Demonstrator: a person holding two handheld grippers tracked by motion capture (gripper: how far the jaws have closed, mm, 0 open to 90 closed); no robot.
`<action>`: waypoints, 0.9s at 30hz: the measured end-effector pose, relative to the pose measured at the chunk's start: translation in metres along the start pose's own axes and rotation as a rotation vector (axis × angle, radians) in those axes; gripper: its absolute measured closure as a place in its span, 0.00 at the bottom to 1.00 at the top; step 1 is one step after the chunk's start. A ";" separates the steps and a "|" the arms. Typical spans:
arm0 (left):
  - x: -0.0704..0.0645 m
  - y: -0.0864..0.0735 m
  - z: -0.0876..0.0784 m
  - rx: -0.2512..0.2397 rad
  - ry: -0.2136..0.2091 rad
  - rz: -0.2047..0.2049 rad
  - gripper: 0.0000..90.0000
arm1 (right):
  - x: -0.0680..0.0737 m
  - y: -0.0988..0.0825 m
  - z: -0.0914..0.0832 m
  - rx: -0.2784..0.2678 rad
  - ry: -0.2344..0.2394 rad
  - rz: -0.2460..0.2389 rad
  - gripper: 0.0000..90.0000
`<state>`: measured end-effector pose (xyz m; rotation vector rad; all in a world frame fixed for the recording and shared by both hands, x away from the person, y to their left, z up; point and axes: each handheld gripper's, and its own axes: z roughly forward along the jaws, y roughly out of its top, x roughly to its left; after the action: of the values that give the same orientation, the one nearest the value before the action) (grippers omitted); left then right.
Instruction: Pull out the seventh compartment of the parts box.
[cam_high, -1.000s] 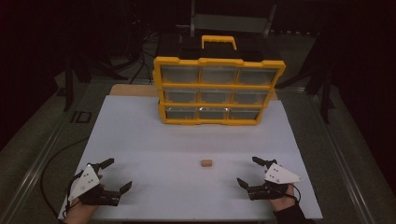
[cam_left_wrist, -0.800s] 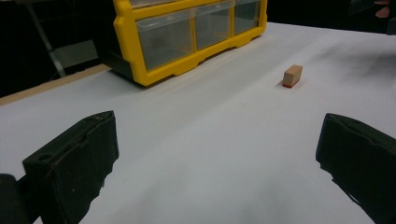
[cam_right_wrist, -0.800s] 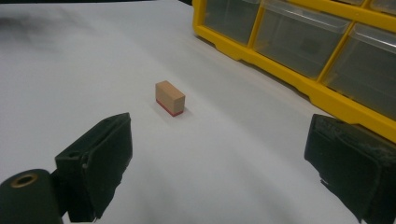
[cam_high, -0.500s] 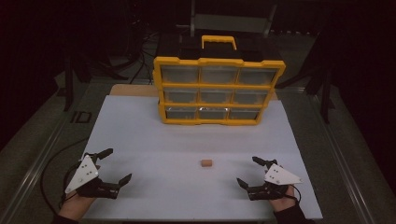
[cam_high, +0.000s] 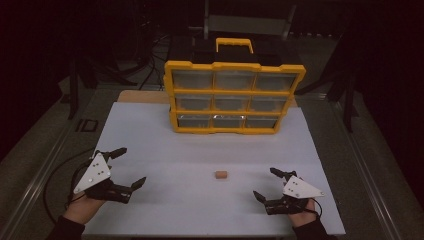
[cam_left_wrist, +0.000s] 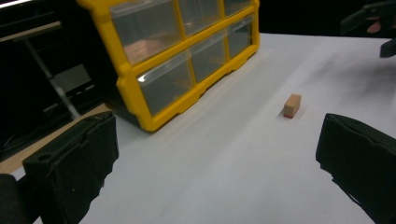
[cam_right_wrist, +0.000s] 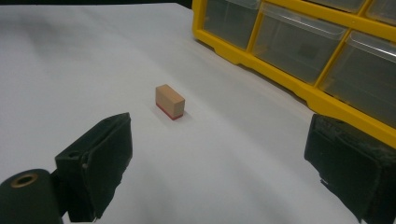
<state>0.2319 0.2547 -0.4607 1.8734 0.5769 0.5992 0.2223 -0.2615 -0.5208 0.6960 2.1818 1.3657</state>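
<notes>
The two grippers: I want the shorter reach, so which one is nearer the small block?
The right gripper is nearer: the small block lies just left of its open jaws, while the left gripper is farther across the white table.

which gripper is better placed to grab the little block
Right. The right gripper sits nearer the small block, jaws open and facing it. The left gripper, also open, is farther across the white board.

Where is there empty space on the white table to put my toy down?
Lots of room. The white table is bare between the yellow drawer box and the small wooden block, and also between the block and the left gripper. The tightest spot is near the block and the right gripper.
</notes>
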 end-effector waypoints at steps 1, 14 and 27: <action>0.001 0.002 0.001 0.003 -0.006 0.002 0.00 | 0.000 0.000 0.000 -0.001 0.000 -0.003 0.09; 0.003 0.028 0.022 0.032 -0.064 0.049 0.00 | 0.000 0.001 0.000 -0.004 0.003 -0.010 0.09; 0.003 0.053 0.047 0.054 -0.099 0.090 0.00 | 0.001 0.001 0.000 -0.008 0.007 -0.002 0.09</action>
<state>0.2707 0.2061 -0.4263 1.9758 0.4501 0.5510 0.2220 -0.2605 -0.5199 0.6863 2.1808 1.3774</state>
